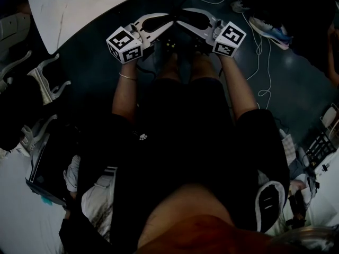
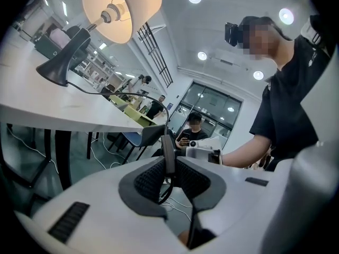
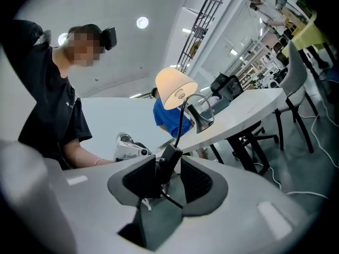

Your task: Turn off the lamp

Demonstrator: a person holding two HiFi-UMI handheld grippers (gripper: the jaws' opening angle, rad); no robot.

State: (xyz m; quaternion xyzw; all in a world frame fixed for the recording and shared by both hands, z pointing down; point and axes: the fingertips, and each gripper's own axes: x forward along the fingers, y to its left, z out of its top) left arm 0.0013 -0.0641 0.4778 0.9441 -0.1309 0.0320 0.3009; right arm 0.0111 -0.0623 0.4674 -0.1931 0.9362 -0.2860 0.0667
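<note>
The lamp (image 2: 123, 8) is seen at the upper left of the left gripper view. It is lit, with its shade glowing and its dark base set on the white worktop (image 2: 47, 112). A dark cord (image 2: 124, 94) is led from the base across the frame and down to an inline switch (image 2: 168, 153) at the lower middle. There the switch is shown edge-on between the pads of the left tongs (image 2: 169, 169). It is clamped from both sides, so the left tongs are held narrow on it.

In the right gripper view the same switch is found at the middle of the frame, between the pads of the right tongs (image 3: 168, 174). These tongs stand wide. The switch lies against the pad at the left of the frame and a gap is left to the pad at the right, so nothing is gripped by them. The cord is seen rising from the switch to the lamp at the upper middle, where the shade is lit and the base rests on the worktop running off to the right.

In the head view both tongs are held at the upper middle of the frame, tips turned toward each other, just off the curved edge of the worktop that fills the upper left. A marker cube (image 1: 124, 44) is carried on the left tongs and another on the right. The switch cannot be made out there in the dark. Loose white cables (image 1: 259, 52) are spread over the dark floor at the upper right.
</note>
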